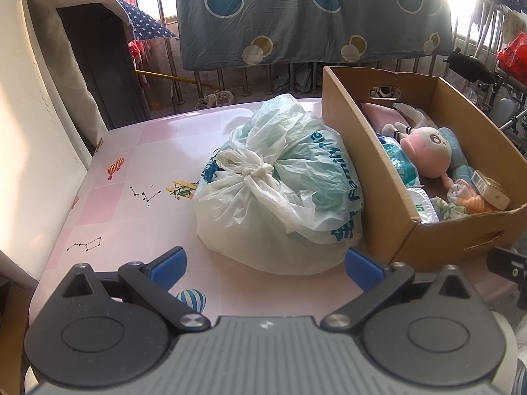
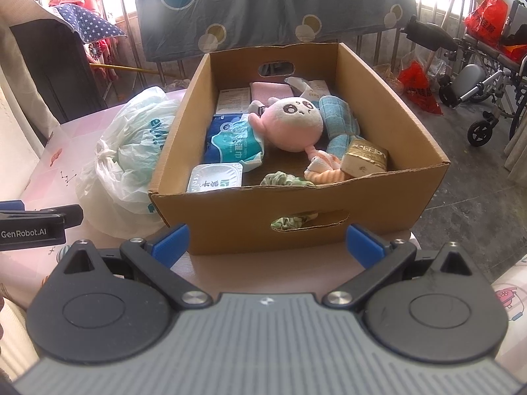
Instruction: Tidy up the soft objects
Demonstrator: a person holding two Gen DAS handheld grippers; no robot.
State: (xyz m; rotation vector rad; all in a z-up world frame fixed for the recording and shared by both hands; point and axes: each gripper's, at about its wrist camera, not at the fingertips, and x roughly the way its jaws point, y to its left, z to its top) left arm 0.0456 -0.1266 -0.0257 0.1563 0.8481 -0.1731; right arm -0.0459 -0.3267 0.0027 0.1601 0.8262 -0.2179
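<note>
Left gripper (image 1: 266, 265) was held low and level, its blue-padded fingers (image 1: 171, 263) spread wide with nothing between them; right gripper (image 2: 266, 242) sat likewise, fingers (image 2: 173, 240) parted and empty; the left gripper's black body showed at the right camera's left edge.

The cardboard box (image 2: 250, 210) hid part of the knotted plastic bag (image 2: 128, 151) behind its left wall, and the bag's contents could not be made out. The green scrunchie (image 2: 290, 222) showed only partly through the handle cutout, and the wheelchair (image 2: 484, 75) was cut off at the right edge.
</note>
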